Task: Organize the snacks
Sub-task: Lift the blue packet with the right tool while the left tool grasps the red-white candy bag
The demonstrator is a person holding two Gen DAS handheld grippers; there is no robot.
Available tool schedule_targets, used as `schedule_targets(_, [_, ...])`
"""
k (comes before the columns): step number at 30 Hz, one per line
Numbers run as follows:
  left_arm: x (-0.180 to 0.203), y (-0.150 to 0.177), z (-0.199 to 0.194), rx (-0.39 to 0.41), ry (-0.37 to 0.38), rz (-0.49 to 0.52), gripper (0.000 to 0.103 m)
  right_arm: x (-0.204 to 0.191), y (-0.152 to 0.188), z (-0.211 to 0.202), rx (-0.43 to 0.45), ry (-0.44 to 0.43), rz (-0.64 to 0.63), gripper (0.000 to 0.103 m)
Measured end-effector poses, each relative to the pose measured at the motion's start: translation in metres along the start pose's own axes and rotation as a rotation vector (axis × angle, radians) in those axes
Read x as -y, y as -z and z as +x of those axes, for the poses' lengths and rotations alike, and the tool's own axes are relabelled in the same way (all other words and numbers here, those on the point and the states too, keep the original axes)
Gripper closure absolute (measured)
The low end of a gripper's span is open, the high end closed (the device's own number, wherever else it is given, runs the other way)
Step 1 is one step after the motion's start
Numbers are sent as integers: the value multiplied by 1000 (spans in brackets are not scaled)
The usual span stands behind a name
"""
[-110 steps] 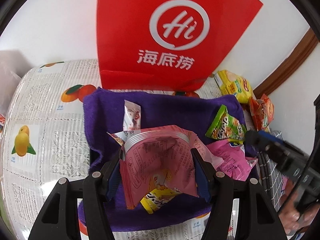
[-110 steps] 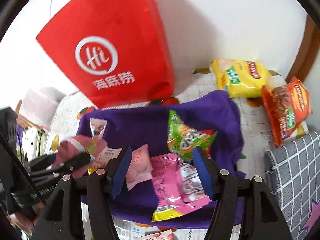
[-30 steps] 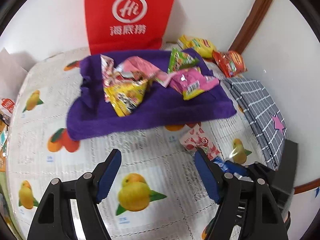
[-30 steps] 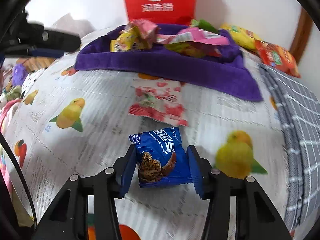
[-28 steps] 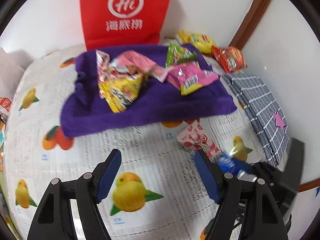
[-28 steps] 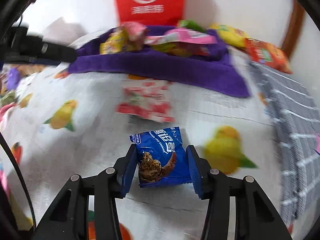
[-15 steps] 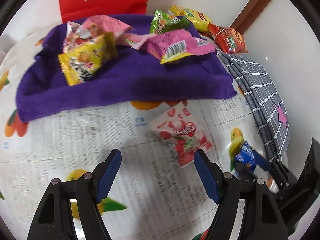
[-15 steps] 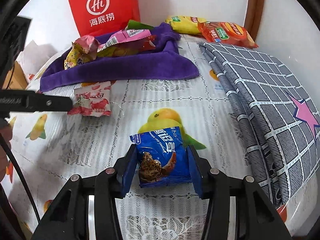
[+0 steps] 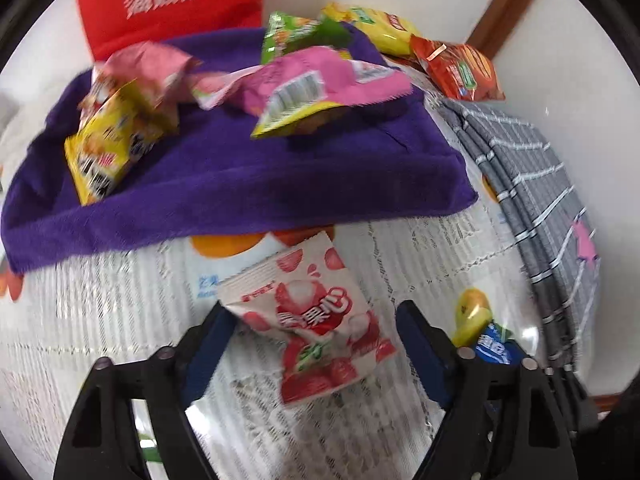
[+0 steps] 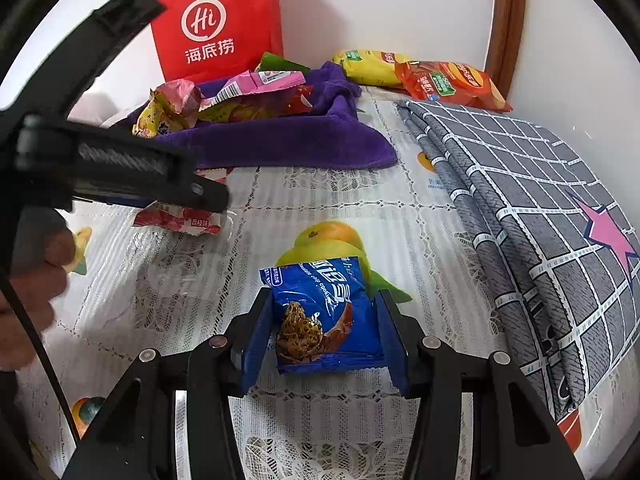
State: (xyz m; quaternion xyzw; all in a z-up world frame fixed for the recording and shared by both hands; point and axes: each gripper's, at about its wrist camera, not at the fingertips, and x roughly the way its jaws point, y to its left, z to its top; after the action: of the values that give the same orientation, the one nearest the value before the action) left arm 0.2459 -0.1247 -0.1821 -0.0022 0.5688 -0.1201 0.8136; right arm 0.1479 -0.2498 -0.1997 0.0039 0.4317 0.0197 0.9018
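White wall (image 10: 380,4) w/ brown wood trim (image 10: 506,20), fruit-print tablecloth (image 10: 420,216).

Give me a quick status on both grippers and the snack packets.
Right gripper shut on blue cookie packet. Left gripper opening, straddling red-and-white lychee candy packet lying on lace tablecloth, not gripped. Nothing blocking.

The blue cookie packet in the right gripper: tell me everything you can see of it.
The blue cookie packet is a small glossy foil or plastic pouch, with white lettering across the top and a picture of a chocolate cookie below. Its crimped bottom seam faces the camera. It sits between the right gripper's blue pads, which press on both side edges, tilted slightly. Below it is the lace-covered, fruit-printed tablecloth; whether it touches the cloth cannot be told. It looks sealed and puffy, with light creases.
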Motion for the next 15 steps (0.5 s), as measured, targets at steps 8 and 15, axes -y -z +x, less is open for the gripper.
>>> schedule_targets(8, [16, 4, 4, 41, -122, 62, 28, 0, 0, 0, 2, -5, 3, 52])
schedule_targets(15, [0, 9, -5, 56, -105, 48, 47, 0, 0, 0, 2, -2, -1, 52])
